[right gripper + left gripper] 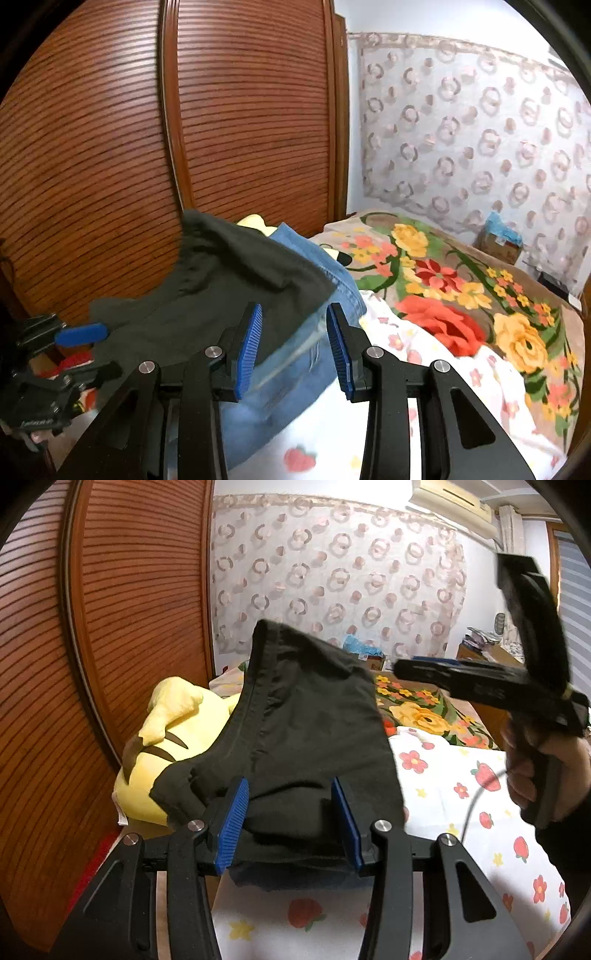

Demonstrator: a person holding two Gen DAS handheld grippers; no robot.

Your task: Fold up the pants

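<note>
Fingers of the left gripper point(290, 823) clamp folded black pants point(310, 709) above the bed point(461, 812); the right gripper point(293, 354) fingers stand partly apart, empty, beside the pants.

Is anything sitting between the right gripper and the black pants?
Nothing visible. The right gripper has its jaws open right at the black pants, whose edge lies over the blue jeans between the jaws.

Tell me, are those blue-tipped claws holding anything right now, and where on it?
The left gripper has the black pants bunched between its pads, though a firm pinch cannot be told. The right gripper looks empty.
</note>
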